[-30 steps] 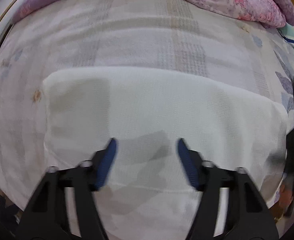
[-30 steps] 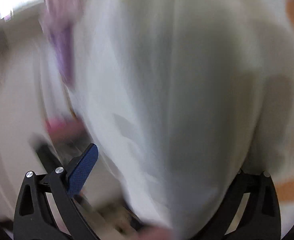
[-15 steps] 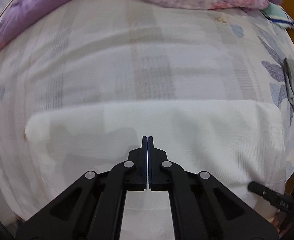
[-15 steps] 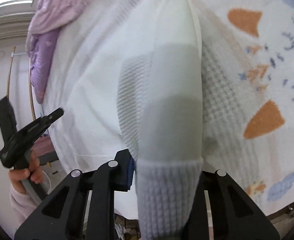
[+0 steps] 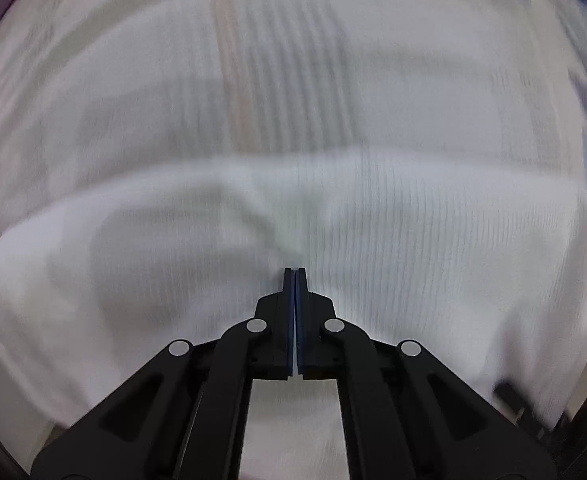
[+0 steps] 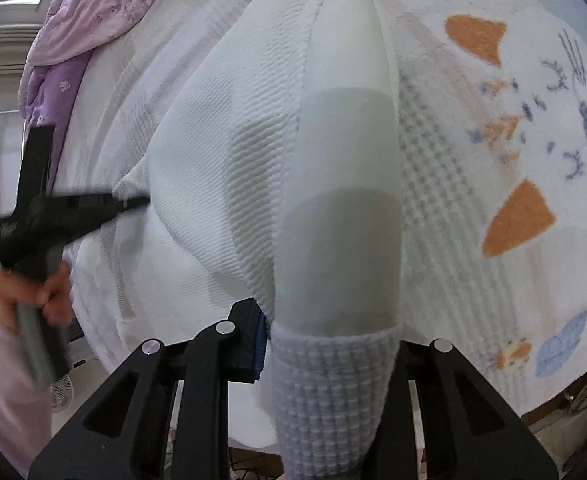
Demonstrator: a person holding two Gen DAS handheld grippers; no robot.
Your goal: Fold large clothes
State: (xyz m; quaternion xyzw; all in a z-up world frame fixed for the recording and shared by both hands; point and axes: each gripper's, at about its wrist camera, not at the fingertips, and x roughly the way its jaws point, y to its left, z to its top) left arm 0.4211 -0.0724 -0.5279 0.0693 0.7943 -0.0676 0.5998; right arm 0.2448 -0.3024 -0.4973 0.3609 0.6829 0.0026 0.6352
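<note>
A white waffle-knit garment (image 6: 233, 160) lies spread on the bed. My right gripper (image 6: 333, 344) is shut on a bunched fold of it with a ribbed cuff (image 6: 329, 392), held up off the bed. One blue pad (image 6: 259, 340) shows; the other finger is hidden behind the cloth. My left gripper (image 5: 295, 270) is shut and points steeply down at the garment (image 5: 413, 240). In the right wrist view the left gripper (image 6: 141, 201) has its tip against the cloth, which creases around it. Nothing shows between its jaws.
The bed sheet (image 6: 513, 160) has orange and blue prints and shows beyond the garment in the left wrist view (image 5: 293, 80). A purple quilt (image 6: 93, 8) is heaped at the far end. A hand (image 6: 49, 292) in a pale sleeve holds the left gripper's handle. The bed's edge and floor lie below.
The left gripper shut in the air, then came down onto the garment. The right gripper closed on the bunched sleeve and raised it.
</note>
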